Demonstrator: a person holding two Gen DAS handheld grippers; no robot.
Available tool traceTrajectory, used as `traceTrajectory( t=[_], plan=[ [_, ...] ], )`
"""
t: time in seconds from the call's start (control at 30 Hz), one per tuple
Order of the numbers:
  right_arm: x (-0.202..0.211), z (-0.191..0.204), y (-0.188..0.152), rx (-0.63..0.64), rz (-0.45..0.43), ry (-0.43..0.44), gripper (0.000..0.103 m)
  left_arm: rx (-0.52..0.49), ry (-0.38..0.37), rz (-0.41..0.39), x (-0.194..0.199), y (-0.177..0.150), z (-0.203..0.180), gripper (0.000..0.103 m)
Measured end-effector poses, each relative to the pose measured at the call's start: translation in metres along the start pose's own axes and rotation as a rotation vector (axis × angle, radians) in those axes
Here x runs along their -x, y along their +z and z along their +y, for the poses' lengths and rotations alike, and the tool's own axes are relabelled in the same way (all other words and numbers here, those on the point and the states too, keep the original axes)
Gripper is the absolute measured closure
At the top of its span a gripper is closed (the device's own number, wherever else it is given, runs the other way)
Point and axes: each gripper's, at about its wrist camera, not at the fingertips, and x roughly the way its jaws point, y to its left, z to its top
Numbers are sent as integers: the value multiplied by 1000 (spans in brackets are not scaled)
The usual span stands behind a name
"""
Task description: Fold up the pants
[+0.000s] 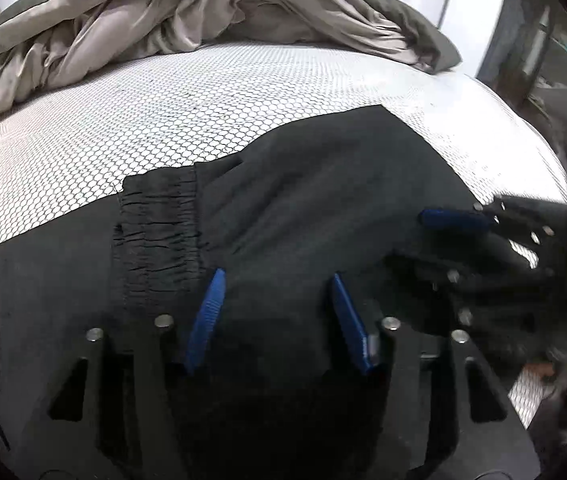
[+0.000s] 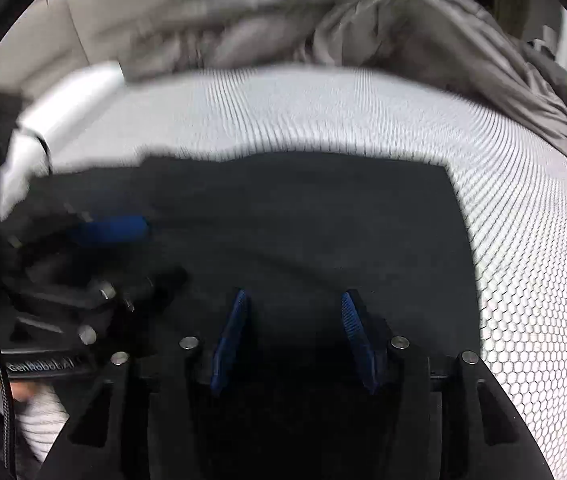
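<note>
Black pants (image 1: 323, 184) lie flat on the white honeycomb-pattern mattress (image 1: 131, 120), near its front edge, with the elastic waistband (image 1: 159, 224) on their left part. The left gripper (image 1: 277, 280) is above the pants with its blue fingers wide apart, holding nothing. The right gripper (image 2: 293, 300) is also wide apart above the cloth. A grey blanket (image 1: 155, 20) lies crumpled at the mattress's far edge.

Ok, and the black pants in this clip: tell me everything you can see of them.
The black pants are soft, matte fabric, lying mostly flat on the honeycomb-patterned bed surface. A gathered elastic band shows at the left of the left wrist view. The far edge looks straight with a square corner. Both the left gripper and right gripper are over the cloth, jaws apart; contact can't be judged.
</note>
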Motion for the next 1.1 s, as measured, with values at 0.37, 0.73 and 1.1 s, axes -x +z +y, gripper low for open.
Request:
traceTrajectory(
  t=[0.37, 0.73, 1.1],
  plan=[
    [33, -57, -10, -152, -109, -151, 53, 116, -8, -102, 40, 16, 27, 57],
    [-15, 14, 23, 23, -9, -73, 53, 198, -3, -25, -17, 32, 52, 67],
    [10, 4, 47, -114, -137, -65, 52, 239, 16, -37, -12, 42, 58, 73]
  ],
)
